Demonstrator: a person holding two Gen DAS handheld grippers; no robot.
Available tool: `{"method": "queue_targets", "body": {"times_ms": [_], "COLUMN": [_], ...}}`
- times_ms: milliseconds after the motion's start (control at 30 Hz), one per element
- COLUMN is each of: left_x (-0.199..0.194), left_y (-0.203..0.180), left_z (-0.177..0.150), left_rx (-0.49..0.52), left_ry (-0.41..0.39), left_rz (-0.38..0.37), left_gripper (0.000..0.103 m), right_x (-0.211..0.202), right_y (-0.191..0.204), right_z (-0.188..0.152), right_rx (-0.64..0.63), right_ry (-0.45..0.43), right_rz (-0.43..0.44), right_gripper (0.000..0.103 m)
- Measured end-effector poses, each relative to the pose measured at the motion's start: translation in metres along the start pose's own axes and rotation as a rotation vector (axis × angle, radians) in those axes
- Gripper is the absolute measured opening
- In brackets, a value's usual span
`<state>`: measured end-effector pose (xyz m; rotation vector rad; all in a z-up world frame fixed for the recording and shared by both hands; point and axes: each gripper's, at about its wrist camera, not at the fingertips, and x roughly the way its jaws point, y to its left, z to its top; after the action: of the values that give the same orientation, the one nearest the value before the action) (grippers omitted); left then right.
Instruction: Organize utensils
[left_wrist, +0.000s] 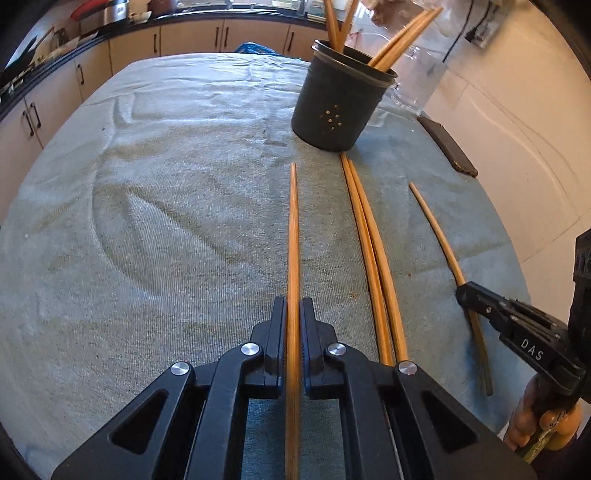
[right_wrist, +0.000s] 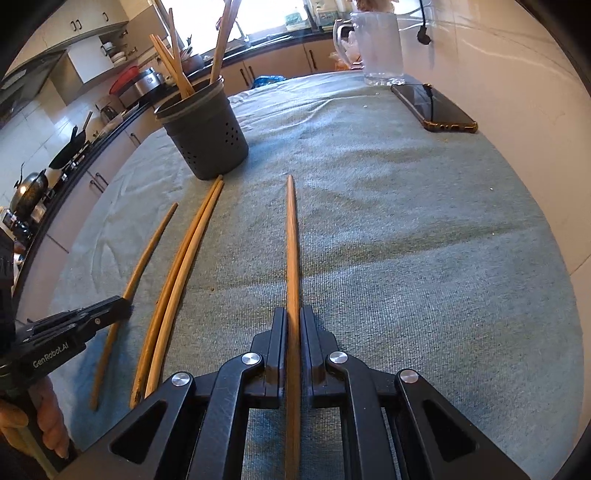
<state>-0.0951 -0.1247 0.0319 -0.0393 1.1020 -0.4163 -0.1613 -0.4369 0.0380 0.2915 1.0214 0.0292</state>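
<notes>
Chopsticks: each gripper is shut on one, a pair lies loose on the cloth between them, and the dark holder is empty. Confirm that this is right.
Not quite: the dark holder is not empty. Several chopsticks stand in it, as the right wrist view shows. The rest holds: the left gripper and the right gripper are each shut on one chopstick, and a pair lies loose on the cloth between them.

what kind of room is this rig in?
Most likely a home kitchen: a counter with cabinets along the far wall, pans and pots on it, and a towel-covered table with a chopstick holder.
</notes>
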Motion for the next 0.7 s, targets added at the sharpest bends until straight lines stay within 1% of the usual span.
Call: {"method": "queue_targets", "body": {"times_ms": [133, 233, 433, 533, 700], "left_x": [-0.001, -0.004, -0.006, -0.005, -0.004], "left_y": [0.007, 0.010, 0.016, 0.017, 0.019], "left_z": [-0.002, -0.006, -0.012, -0.010, -0.009], "left_rx": [-0.054, -0.070, -0.089, -0.088, -0.077], "left_ry": [0.011, 0.024, 0.031, 0.036, 0.036], "left_rz": [-0.034, -0.048, -0.082, -0.089, -0.100], "left_gripper": [0.006, 0.006, 0.006, 0.006, 0.007], "right_x": [-0.001, -0.005, -0.014, -0.016, -0.013], "right_y": [0.002, 0.001, -0.006, -0.007, 0.000], "right_z": [0.004, 0.000, -0.016, -0.016, -0.014], "right_rx": [-0.012, -0.004, -0.004, -0.002, -0.026], "right_ry": [0.057, 0.078, 0.083, 0.087, 0.097], "right_rz": [-0.019, -0.034, -0.041, -0.038, -0.070], "right_gripper": [0.007, 0.007, 0.007, 0.007, 0.008]}}
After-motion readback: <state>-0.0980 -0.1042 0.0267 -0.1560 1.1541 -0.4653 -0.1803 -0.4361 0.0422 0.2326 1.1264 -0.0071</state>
